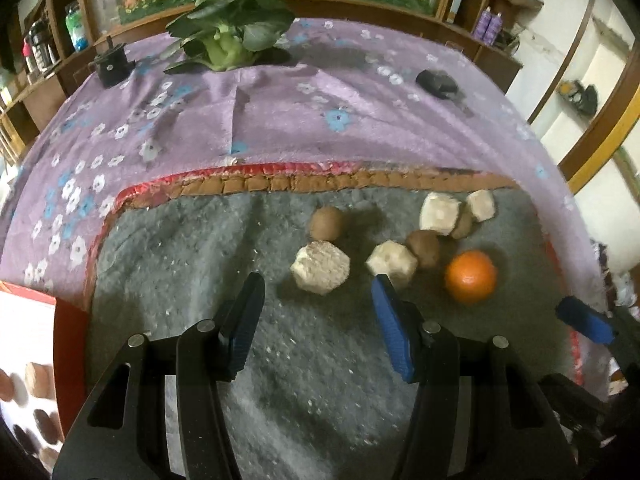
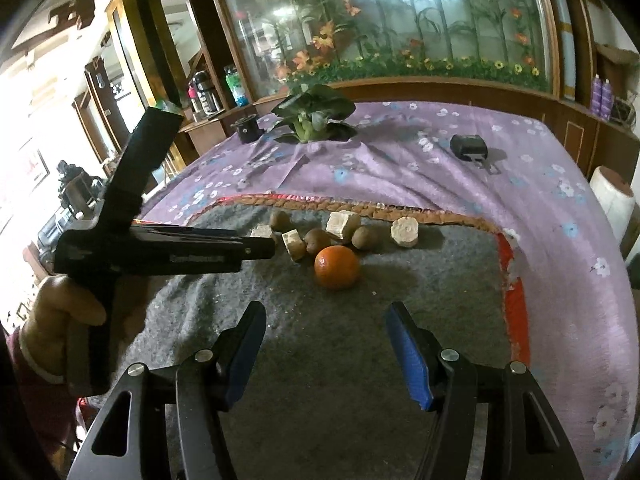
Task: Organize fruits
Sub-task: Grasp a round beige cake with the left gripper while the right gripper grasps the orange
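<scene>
An orange (image 1: pixel 471 277) (image 2: pixel 336 267) lies on a grey mat (image 1: pixel 200 272) (image 2: pixel 400 292) with three brown kiwis (image 1: pixel 327 223) (image 2: pixel 317 239) and several pale faceted chunks (image 1: pixel 320 266) (image 2: pixel 405 232). My left gripper (image 1: pixel 317 286) is open and empty, just short of the nearest pale chunk. It also shows in the right wrist view (image 2: pixel 256 246), held from the left by a hand. My right gripper (image 2: pixel 326 312) is open and empty, a little in front of the orange. One of its blue fingers (image 1: pixel 584 322) shows at the right of the left wrist view.
The mat lies on a purple flowered cloth (image 1: pixel 280 120) (image 2: pixel 400 168). At the back stand a leafy green vegetable (image 1: pixel 232 36) (image 2: pixel 312 114), a black cylinder (image 1: pixel 111 65) (image 2: pixel 248 128) and a black device (image 1: pixel 436 82) (image 2: pixel 468 146). A white roll (image 2: pixel 612 200) stands at the right.
</scene>
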A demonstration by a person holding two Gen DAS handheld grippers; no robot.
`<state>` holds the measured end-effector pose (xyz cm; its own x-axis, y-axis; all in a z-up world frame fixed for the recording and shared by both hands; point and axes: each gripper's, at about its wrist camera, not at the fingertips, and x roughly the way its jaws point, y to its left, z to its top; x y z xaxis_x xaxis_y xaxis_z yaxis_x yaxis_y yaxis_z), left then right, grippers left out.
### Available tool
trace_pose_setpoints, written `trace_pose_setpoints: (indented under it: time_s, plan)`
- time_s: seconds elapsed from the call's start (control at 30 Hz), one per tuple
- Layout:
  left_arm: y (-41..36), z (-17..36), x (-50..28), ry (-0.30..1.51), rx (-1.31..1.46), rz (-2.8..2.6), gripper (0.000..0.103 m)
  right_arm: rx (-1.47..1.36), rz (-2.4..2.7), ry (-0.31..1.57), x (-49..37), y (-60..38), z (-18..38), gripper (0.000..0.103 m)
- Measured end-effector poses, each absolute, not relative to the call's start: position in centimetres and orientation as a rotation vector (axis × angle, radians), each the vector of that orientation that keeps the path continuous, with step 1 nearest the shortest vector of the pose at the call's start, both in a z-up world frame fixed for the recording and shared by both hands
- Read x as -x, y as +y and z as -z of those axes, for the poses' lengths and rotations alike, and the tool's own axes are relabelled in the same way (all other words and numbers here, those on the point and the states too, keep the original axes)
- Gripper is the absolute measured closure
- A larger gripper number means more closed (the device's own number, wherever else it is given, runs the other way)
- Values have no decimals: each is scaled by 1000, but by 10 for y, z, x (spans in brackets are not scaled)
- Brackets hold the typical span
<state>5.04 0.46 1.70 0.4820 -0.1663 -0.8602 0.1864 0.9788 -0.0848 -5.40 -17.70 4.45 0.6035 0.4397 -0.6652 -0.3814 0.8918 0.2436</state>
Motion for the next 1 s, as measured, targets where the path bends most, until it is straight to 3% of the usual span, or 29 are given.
trace_pose_setpoints:
  time_s: [0.1,0.17,0.2,0.7,0.77,1.0]
  plan:
    - [4,-12,-55,1054,-19,218,49,-73,-476,795,53,-175,-44,42]
    - [5,-13,-56,1038,-22,199,74,-69,-469,803,50,-174,-43,42]
    - [5,-13,-56,1035,-30,200,75,-70,-469,810,49,-174,-42,42]
    - [10,-26,-27,1011,15,213,76,20,-448,856,0,-146,-29,44]
    - [14,-24,-25,1017,21,202,76,51,-437,856,-5,-141,-26,66]
    - [24,-25,-13,1021,42,178,76,26,-414,874,-5,-148,-23,69]
